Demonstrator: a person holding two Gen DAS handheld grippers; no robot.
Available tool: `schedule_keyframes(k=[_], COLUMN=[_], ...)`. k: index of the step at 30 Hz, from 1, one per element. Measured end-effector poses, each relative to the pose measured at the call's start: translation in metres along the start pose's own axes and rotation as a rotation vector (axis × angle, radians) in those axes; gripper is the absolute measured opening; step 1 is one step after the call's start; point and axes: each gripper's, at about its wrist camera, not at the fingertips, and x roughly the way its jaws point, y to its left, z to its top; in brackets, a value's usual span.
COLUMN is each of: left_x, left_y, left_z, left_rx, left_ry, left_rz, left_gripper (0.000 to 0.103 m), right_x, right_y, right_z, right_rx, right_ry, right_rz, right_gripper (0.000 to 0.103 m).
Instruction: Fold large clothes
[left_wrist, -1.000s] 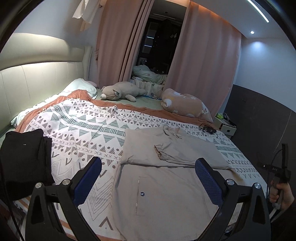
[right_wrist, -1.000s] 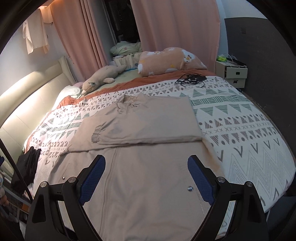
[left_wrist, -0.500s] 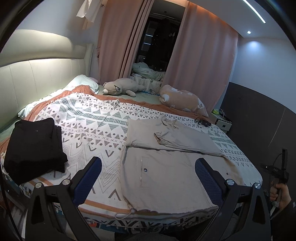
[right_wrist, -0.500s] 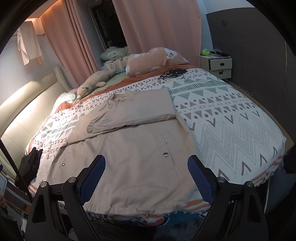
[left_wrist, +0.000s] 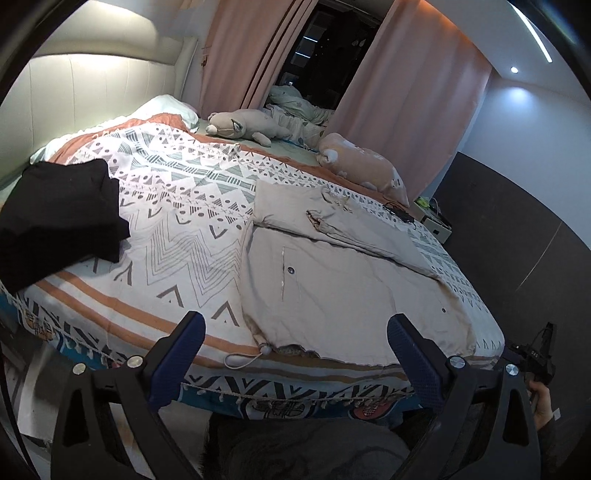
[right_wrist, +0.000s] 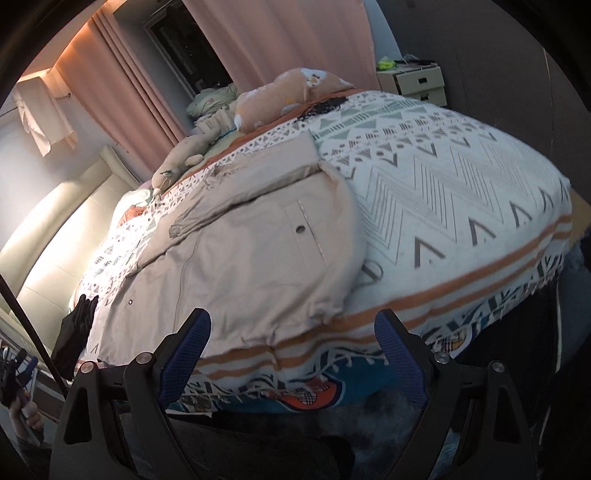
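Observation:
A large beige jacket (left_wrist: 343, 280) (right_wrist: 240, 258) lies flat on the patterned bedspread (left_wrist: 173, 236) (right_wrist: 443, 206), its sleeves folded across the upper half. Its hem reaches the near edge of the bed, with a drawstring cord (left_wrist: 243, 360) hanging over. My left gripper (left_wrist: 295, 349) is open, hovering off the bed's near edge just in front of the hem, with nothing between its blue pads (left_wrist: 177, 360). My right gripper (right_wrist: 291, 345) is open too, empty, off the bed edge below the jacket's right hem corner.
A folded black garment (left_wrist: 59, 218) (right_wrist: 75, 330) sits at the bed's left corner. Two plush toys (left_wrist: 243, 127) (left_wrist: 362, 166), a black cable (left_wrist: 399, 213) and a pillow (left_wrist: 166, 107) lie at the far end. A bedside cabinet (right_wrist: 415, 79) stands by the dark wall.
Both grippers have drawn back and down from above the jacket to beyond the bed's near edge, so the hem and the bed's side panel show. The jaws stayed open.

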Motion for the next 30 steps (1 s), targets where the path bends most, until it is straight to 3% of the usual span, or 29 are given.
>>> schedule_keyframes(k=[9,19,24,28,30], left_x=[0.059,0.126,0.153,0.173,0.184], left_y=[0.044,0.065,0.073,0.081,0.085], left_z=[-0.017,-0.028,-0.024,-0.019,-0.017], left_rx=[-0.196,-0.294,-0.333,-0.358,-0.371], left_ry=[0.098,0.203,0.241,0.27,0.286], left_rz=[-0.086,-0.138,-0.151,-0.145,-0.146], left_gripper=[0.091,0.072,0.072,0.072,0.065], right_x=[0.026,0.088,0.108,0.122,0.129], right_y=[-0.037,-0.078,-0.088,-0.097,-0.098], right_z=[-0.002,0.005,0.006,0.015,0.017], right_rx=[0.166,0.309,0.346,0.355,0.369], right_ry=[0.027,0.087,0.088,0.096,0.097], right_rz=[0.145,0.24,0.296,0.296,0.296], right_gripper=[0.089,0.078,0.071,0.071,0.071])
